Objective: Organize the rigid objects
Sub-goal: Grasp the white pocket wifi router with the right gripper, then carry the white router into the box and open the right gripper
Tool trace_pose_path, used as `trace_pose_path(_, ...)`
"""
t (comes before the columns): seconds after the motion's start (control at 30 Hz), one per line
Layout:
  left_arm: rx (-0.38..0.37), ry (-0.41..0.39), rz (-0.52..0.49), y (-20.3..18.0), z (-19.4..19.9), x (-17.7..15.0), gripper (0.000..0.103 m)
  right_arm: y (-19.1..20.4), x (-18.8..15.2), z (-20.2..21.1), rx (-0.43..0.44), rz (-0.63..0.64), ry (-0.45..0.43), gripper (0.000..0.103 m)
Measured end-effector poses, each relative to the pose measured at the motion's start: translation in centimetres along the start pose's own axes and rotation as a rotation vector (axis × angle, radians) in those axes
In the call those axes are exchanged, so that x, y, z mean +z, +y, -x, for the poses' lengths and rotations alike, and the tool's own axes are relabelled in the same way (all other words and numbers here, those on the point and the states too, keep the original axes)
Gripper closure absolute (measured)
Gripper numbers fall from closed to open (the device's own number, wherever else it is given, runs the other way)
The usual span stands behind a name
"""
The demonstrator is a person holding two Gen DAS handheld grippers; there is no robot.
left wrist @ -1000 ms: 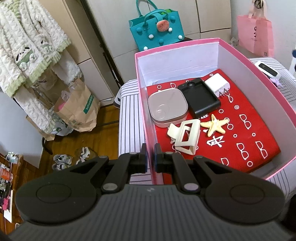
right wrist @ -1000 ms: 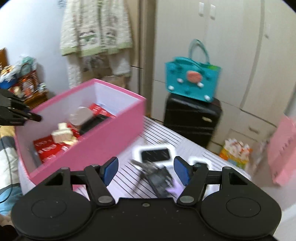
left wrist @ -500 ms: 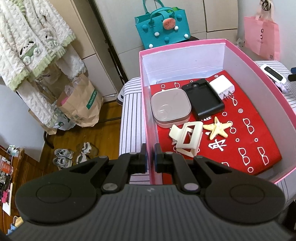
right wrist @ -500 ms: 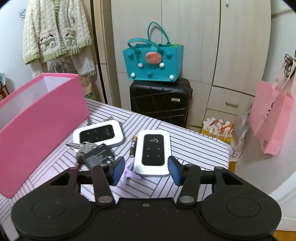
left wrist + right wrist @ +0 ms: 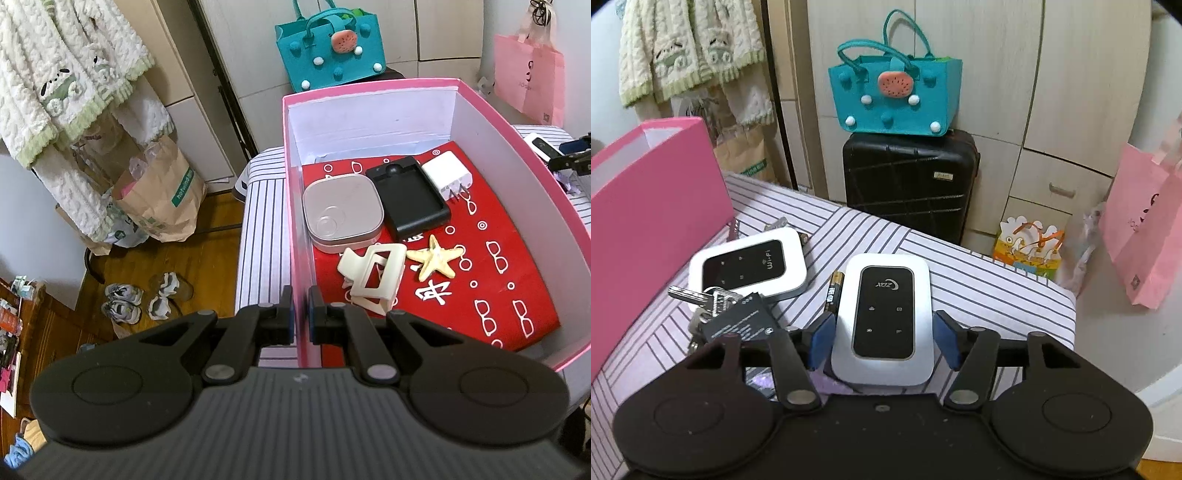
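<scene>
With its jaws pressed onto the near left wall of the pink box [image 5: 295, 206], the left gripper [image 5: 299, 314] tilts steeply down at the bottom of its view. Low in the other view the right gripper [image 5: 882, 338] also tilts down, spread, straddling the near end of a white router [image 5: 884, 317]; its jaws have just been opening, and the blue pads [image 5: 820, 341] stand just off the router's sides without clearly pressing it.

Both box and router rest on a striped cloth [image 5: 979, 280]. Behind it, at frame top, stand pale cupboards, a black suitcase [image 5: 908, 184] with a teal bag [image 5: 894, 96] on top, a pink bag [image 5: 1145, 225] at right, and a knit cardigan [image 5: 687, 48] hanging at upper left. Wooden floor shows at lower left of the left view.

Lying flat, screen up, the router runs lengthwise away from the gripper, up the frame, leaning slightly right. A battery [image 5: 833, 291] lies along its left edge. Further left, a second router [image 5: 748, 267] lies crosswise beside keys [image 5: 701, 297] and a black card [image 5: 738, 321]. Inside the box, on red paper, lie a tin [image 5: 343, 218], a black case [image 5: 408, 201], a charger [image 5: 447, 177], a clip [image 5: 373, 273] and a starfish [image 5: 436, 258].
</scene>
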State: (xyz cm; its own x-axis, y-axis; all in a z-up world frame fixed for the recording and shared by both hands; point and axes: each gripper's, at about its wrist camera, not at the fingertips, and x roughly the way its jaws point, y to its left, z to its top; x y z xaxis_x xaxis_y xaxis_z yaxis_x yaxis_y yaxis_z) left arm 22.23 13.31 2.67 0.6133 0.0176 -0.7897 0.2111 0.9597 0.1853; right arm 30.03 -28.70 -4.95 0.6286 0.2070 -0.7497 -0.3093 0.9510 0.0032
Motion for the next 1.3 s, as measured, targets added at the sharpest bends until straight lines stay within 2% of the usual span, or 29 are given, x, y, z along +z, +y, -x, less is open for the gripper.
trace_pose_path(0.17, -0.009, 0.010, 0.009, 0.2, -0.2, 0.2, 0.097, -0.2, 0.4, -0.1, -0.009, 0.006, 0.048, 0.038)
trace_pose_path(0.33, -0.025, 0.023, 0.015, 0.5, -0.5, 0.5, 0.097, -0.7, 0.7, -0.1, 0.032, -0.005, 0.120, 0.037)
trace_pose_path(0.5, -0.025, 0.025, 0.022, 0.5, -0.8, 0.7, 0.097, -0.6, 1.4, -1.1, 0.020, -0.023, 0.096, 0.034)
trace_pose_path(0.57, -0.027, 0.029, 0.025, 0.5, -0.8, 0.8, 0.097, -0.6, 1.5, -1.3, 0.002, -0.028, 0.084, 0.038)
trace_pose_path(0.7, -0.030, 0.025, 0.032, 0.7, -1.0, 0.8, 0.097, -0.3, 1.6, -0.9, -0.046, -0.036, 0.088, 0.039)
trace_pose_path(0.8, -0.029, 0.024, 0.030, 0.6, -1.1, 0.8, 0.097, -0.5, 1.8, -0.1, -0.043, -0.053, 0.069, 0.039)
trace_pose_path(1.03, -0.040, 0.021, 0.025, 0.7, -1.3, 0.8, 0.098, 1.0, 2.6, 3.7, 0.041, -0.064, 0.019, 0.039)
trace_pose_path(1.3, -0.073, 0.042, 0.030, 1.3, -1.4, 1.1, 0.099, 6.9, 5.4, 9.2, 0.267, 0.041, -0.051, 0.038)
